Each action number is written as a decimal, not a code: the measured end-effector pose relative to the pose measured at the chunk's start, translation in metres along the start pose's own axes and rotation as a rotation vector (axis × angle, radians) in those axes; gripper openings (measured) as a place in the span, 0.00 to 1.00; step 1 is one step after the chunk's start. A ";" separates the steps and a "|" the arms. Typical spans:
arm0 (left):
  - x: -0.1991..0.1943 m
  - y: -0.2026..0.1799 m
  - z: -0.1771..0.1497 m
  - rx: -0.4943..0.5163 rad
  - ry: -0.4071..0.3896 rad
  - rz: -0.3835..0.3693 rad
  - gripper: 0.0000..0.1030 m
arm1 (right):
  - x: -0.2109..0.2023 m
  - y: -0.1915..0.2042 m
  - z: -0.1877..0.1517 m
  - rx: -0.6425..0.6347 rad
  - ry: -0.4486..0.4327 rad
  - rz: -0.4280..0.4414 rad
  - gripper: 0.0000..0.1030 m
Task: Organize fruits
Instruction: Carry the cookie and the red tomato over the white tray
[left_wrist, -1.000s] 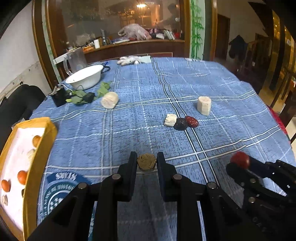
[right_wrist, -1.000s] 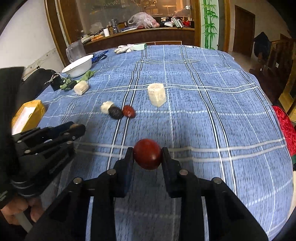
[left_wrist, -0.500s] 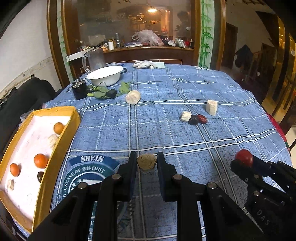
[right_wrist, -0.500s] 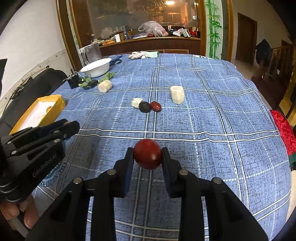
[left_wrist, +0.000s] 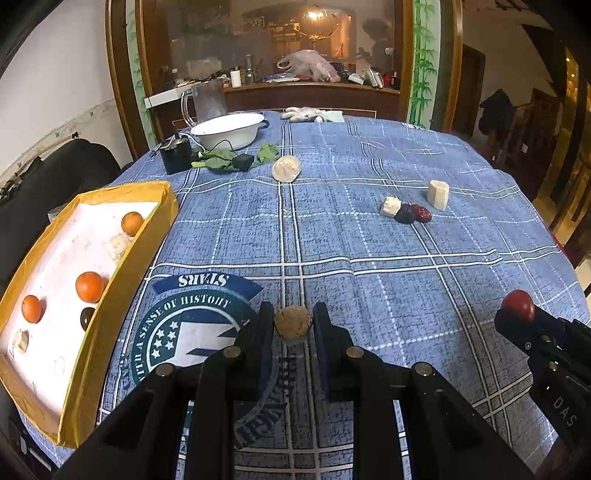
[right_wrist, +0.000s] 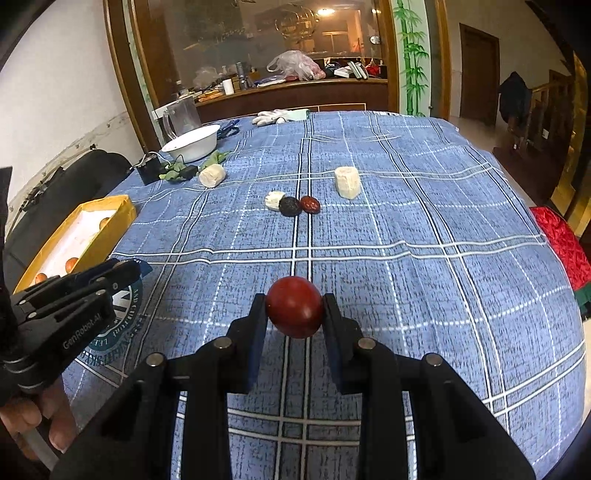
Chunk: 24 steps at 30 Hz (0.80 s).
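The left gripper (left_wrist: 293, 325) is closed on a small brown, rough-skinned fruit (left_wrist: 293, 322), pinched between the tips of its fingers (left_wrist: 263, 334) and held clear above the blue checked cloth of the table (left_wrist: 388, 280). The right gripper (right_wrist: 294, 314) likewise grips a round dark-red fruit (right_wrist: 294, 307) at its fingertips. Holding each piece at the very tips probably keeps it easy to let drop without the fingers reaching deep into a container.

The yellow-walled tray (left_wrist: 122, 280) sits at the table's left edge, nearest the left gripper, and already holds three orange fruits (left_wrist: 89, 286), a dark one and a couple of pale pieces, so it looks to be the collecting place. Both held fruits are likely bound for it; the left one has the shorter way.

Still lying out on the cloth are a pale chunk (left_wrist: 390, 206) touching a black dried fruit (left_wrist: 405, 214) and a red dried fruit (left_wrist: 422, 213), a taller pale piece (left_wrist: 438, 194) just beside them, and a round pale slice (left_wrist: 286, 168) near the green leaves (left_wrist: 221, 159) and white bowl (left_wrist: 229, 130). Whether those pale pieces are fruit at all is hard to tell from here.
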<state>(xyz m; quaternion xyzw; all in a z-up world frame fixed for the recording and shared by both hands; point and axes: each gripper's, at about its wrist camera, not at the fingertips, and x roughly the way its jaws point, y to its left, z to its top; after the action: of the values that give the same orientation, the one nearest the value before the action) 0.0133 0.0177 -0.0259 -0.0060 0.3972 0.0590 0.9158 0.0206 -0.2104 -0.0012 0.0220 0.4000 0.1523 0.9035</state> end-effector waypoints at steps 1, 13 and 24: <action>0.000 0.001 -0.001 -0.001 0.002 0.002 0.20 | 0.000 0.000 -0.002 0.001 0.001 0.002 0.30; -0.002 0.009 -0.006 -0.018 0.007 0.018 0.20 | 0.000 0.008 -0.008 -0.009 0.002 0.024 0.30; -0.010 0.014 -0.007 -0.022 -0.006 0.026 0.20 | -0.002 0.018 -0.007 -0.032 -0.008 0.029 0.30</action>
<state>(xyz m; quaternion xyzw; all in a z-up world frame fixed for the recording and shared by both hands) 0.0002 0.0301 -0.0231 -0.0108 0.3938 0.0753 0.9161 0.0092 -0.1950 -0.0017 0.0139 0.3935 0.1719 0.9030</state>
